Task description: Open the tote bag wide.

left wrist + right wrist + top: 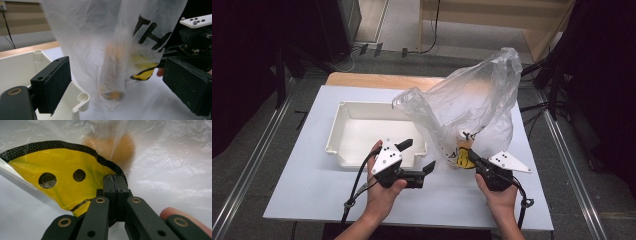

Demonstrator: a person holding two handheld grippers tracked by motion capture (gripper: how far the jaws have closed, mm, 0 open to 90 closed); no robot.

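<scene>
My right gripper (469, 159) pinches the bag (472, 107) at its yellow smiley print. My left gripper (418, 159) gapes wide, at nine o'clock from the bag. The tray (343, 131) sits at eleven o'clock.

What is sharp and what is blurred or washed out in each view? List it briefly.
High view: even light, dark surroundings, plastic bag slightly glary. Left gripper view: near gripper pads sharp, the orange object inside the bag hazy. Right gripper view: yellow print crisp, orange shape behind blurred, film washed pale.
</scene>
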